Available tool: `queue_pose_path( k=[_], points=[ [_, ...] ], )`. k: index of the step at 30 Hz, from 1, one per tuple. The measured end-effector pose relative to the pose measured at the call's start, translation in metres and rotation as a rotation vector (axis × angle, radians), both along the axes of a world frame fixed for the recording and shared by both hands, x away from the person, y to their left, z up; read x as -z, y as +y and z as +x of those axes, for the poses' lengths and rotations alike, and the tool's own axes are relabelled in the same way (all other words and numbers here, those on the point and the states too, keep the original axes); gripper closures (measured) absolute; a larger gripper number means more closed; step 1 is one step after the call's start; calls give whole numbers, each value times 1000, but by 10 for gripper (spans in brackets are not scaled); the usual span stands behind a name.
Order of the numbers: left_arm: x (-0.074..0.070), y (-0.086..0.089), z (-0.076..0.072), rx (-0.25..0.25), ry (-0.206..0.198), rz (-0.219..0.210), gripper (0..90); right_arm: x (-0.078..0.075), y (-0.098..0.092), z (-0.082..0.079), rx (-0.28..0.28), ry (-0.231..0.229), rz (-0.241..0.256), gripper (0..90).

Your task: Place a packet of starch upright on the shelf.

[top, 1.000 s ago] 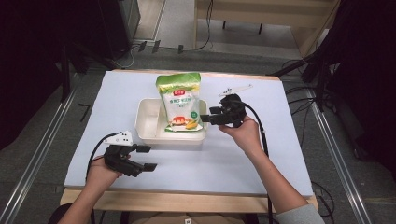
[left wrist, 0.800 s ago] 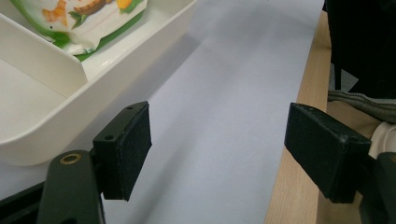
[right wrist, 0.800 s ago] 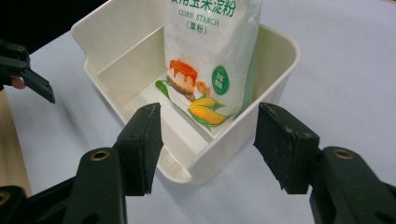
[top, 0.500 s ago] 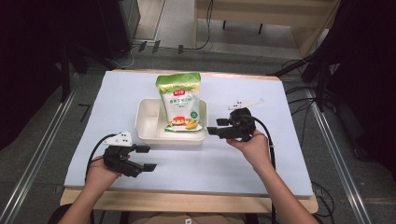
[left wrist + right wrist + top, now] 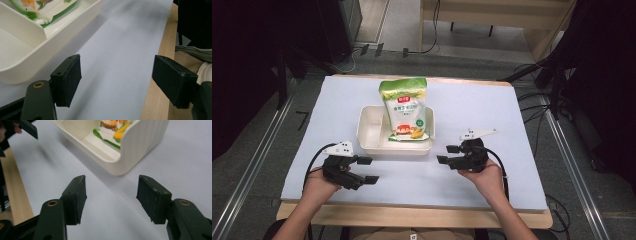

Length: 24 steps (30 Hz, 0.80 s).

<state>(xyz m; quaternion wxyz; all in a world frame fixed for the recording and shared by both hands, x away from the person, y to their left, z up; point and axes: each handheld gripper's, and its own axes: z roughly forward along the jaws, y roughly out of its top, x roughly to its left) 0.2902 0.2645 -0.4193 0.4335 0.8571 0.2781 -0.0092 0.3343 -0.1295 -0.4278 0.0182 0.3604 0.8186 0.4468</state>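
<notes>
Two grippers, both empty, both with jaws spread wide on nothing. Left gripper [image 5: 362,170] parked low over the tabletop [image 5: 472,95] at about 7 o'clock from the white tray [image 5: 371,142]; right gripper [image 5: 448,154] parked at about 4 o'clock from it, jaws aimed toward the tray's near right corner. Green-and-white snack bag [image 5: 404,107] standing in the tray's right compartment, leaning back past the far rim toward 12 o'clock, lower end resting on the tray floor; left compartment bare. Step in hand, as judged: placement of the bag apparently complete, both tools standing clear of the tray. Next move, if any further handling is wanted: approach from 4 o'clock with the right gripper, lift clear of the near wall before closing in, keep jaws spread until level with the bag's lower seam. In the right gripper view, ribbed tray corner [image 5: 140,150] close ahead at 12 o'clock, bag print [image 5: 112,127] just beyond it. In the left gripper view, tray wall [image 5: 62,42] at 10 o'clock and the wooden table edge [image 5: 160,62] passing close under the right-hand jaw at 3 o'clock; little margin on that side, so no drift toward 6 o'clock. Ample open surface at 9 o'clock and 3 o'clock of the tray, and between the two grippers along the near side
</notes>
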Motion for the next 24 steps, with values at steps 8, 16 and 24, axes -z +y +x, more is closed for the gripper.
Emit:
queue_pose_path(
  k=[8,16,24],
  points=[
    [1,2,2,-19,13,8,238,6,2,-1,-8,-8,-35,392],
    [1,0,1,-12,20,20,236,8,3,1,-4,1,-47,379],
    [1,1,2,-11,19,13,235,9,2,2,-2,-1,-58,384]
  ],
)
